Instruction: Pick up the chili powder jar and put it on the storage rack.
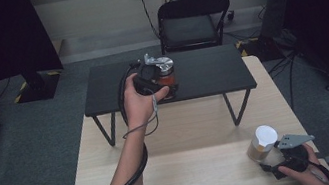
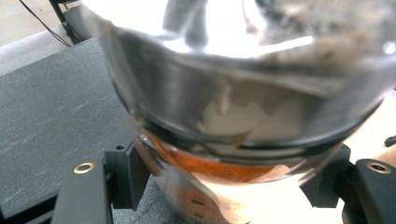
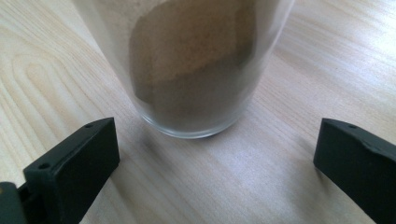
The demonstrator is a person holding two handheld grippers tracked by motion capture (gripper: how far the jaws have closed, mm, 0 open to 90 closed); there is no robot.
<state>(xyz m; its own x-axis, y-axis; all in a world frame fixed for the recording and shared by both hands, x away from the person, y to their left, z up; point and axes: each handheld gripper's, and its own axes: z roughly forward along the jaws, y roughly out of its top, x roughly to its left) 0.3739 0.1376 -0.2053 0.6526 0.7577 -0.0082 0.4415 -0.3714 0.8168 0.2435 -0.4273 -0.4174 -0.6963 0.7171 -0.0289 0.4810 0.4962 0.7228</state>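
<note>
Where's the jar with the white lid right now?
In the high view, the white-lidded jar stands on the wooden table at its near right corner, just ahead of the open right gripper, untouched.

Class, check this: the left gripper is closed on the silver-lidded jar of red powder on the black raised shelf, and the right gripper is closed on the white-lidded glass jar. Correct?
Not quite. The right gripper is open: the right gripper view shows its jaws apart, clear of the white-lidded glass jar of brown powder. The rest holds.
</note>
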